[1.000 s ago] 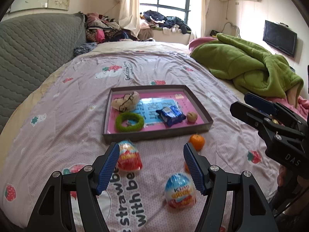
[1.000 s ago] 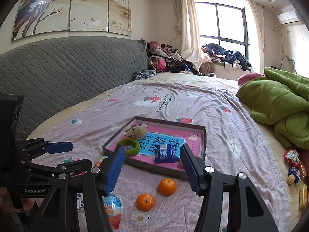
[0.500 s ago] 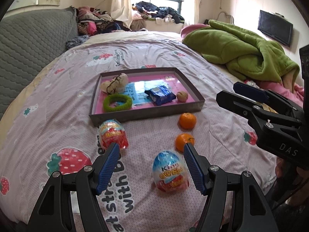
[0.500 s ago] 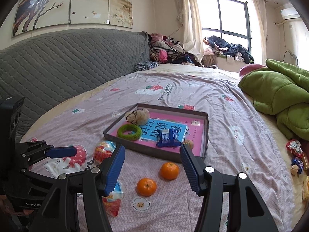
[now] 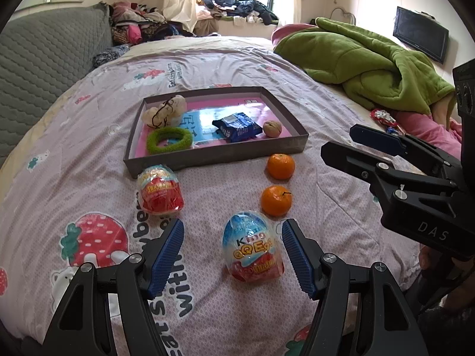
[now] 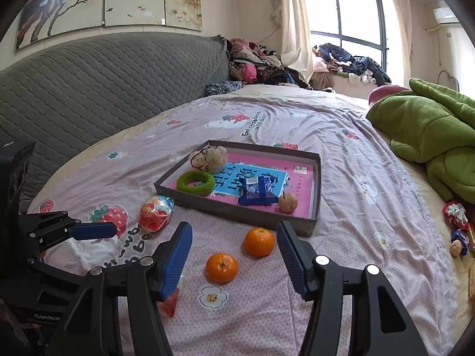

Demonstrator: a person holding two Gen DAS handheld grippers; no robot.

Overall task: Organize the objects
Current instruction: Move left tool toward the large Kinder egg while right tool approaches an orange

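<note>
A grey tray with a pink lining lies on the bed. It holds a plush toy, a green ring, a blue snack packet and a walnut. In front of the tray lie two oranges, a red wrapped egg and a blue wrapped egg. My left gripper hovers open over the blue egg, which shows between its fingers untouched. My right gripper hangs open above the oranges. Each gripper also appears in the other's view: right gripper, left gripper.
A heaped green blanket covers the bed's right side. A grey quilted headboard runs along the left. Clothes are piled by the window. Wrapped sweets lie at the bed's right edge.
Both grippers have sunk toward the bed and tilted further down, so the eggs and oranges sit closer to the fingers. The jaws have kept the same width.
</note>
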